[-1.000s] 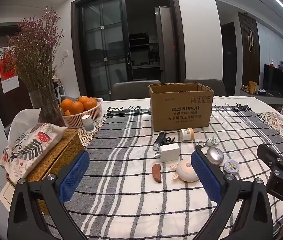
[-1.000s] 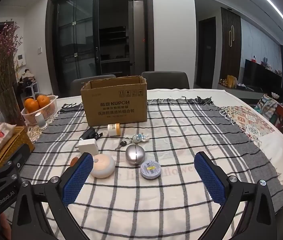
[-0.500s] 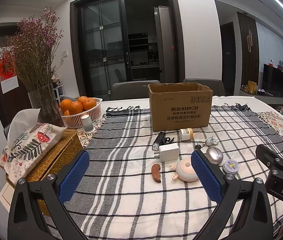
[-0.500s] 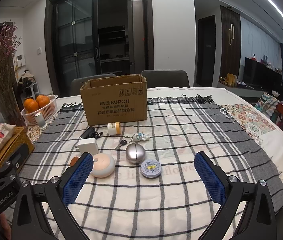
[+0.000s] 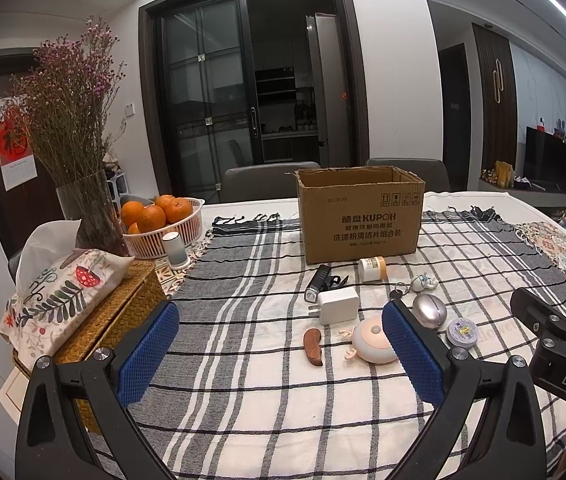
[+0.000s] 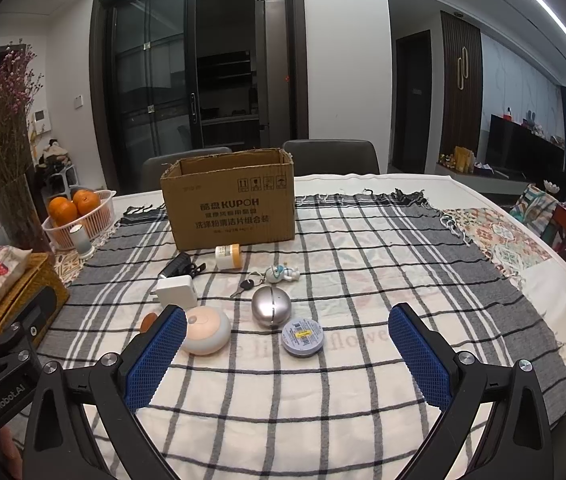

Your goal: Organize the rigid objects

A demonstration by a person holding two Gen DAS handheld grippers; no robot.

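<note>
Both tools, left tool (image 5: 279, 354) and right tool (image 6: 287, 354), hover wide and empty; nothing boxed yet, so next likely a reach toward the near tin (image 6: 301, 331) for the box (image 6: 229, 204).

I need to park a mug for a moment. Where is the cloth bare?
Bare cloth lies right of the cardboard box and right of the round tin, out to the fringe. Another patch lies between the wicker box and the white charger. In front of the box it is crowded.
</note>
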